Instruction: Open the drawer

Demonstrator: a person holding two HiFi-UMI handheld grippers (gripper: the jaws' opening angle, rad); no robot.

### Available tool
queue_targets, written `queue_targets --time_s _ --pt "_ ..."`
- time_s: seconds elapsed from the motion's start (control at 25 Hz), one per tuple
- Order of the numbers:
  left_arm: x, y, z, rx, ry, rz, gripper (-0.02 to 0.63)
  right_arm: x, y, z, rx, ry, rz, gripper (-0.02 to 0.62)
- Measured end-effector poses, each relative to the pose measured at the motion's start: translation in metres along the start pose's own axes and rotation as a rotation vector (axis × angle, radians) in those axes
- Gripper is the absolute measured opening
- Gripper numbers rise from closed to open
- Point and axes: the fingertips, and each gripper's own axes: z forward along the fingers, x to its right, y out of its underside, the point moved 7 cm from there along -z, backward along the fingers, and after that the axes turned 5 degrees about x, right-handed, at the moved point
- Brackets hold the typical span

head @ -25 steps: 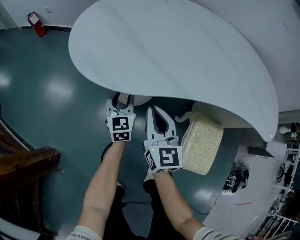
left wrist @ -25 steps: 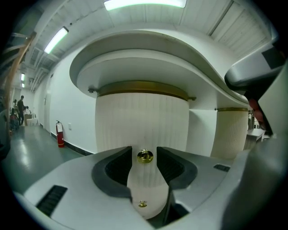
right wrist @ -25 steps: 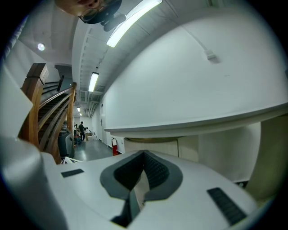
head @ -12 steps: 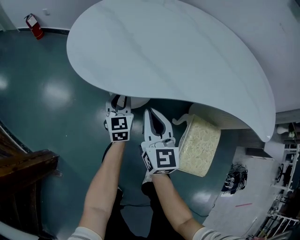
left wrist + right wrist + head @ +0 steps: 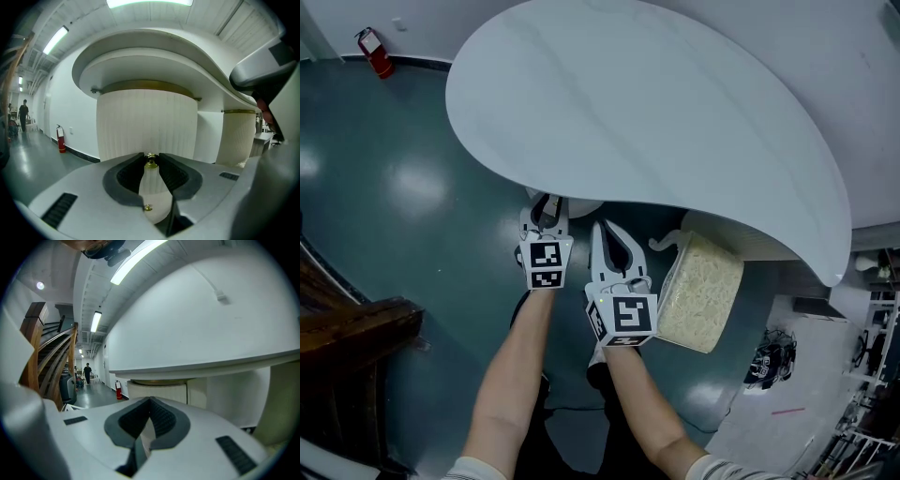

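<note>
One brass drawer knob (image 5: 150, 162), pinched at tips of left hand-held gripper (image 5: 151, 156)

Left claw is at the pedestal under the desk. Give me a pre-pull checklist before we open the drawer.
1. Left claw on the brass knob: ok. The tips sit against both sides of it.
2. Right claw out of the way: ok. Its jaws are together and hold nothing.
3. Right drawer chosen: cannot tell. A second knob shows lower down, and no drawer seams show in the ribbed pedestal.
4. Drawer shut now: cannot tell, as no gap or edge is visible.
5. Clearance above: ok. The desk overhangs the left claw, but a straight pull back toward the person should stay under it.
</note>
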Motion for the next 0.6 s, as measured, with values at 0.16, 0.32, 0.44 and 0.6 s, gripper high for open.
queue_targets --time_s 0.16,0.32,0.44,0.6 --pt "0.0 0.0 -0.012 -0.051 0.013 -0.002 0.098 -0.003 -0.003 0.0 -0.039 0.005 -0.01 0.012" --pt "0.001 0.0 -0.023 -0.097 0.015 -0.021 0.098 -0.003 -0.008 -0.001 -0.08 0.009 -0.006 0.012" --pt "0.0 0.0 -0.03 -0.121 0.015 -0.024 0.098 -0.007 -0.009 -0.001 -0.114 0.007 -0.002 0.012" --pt "0.001 0.001 -0.037 -0.165 0.036 -0.009 0.098 -0.011 -0.009 -0.001 -0.142 -0.005 0.012 0.012"
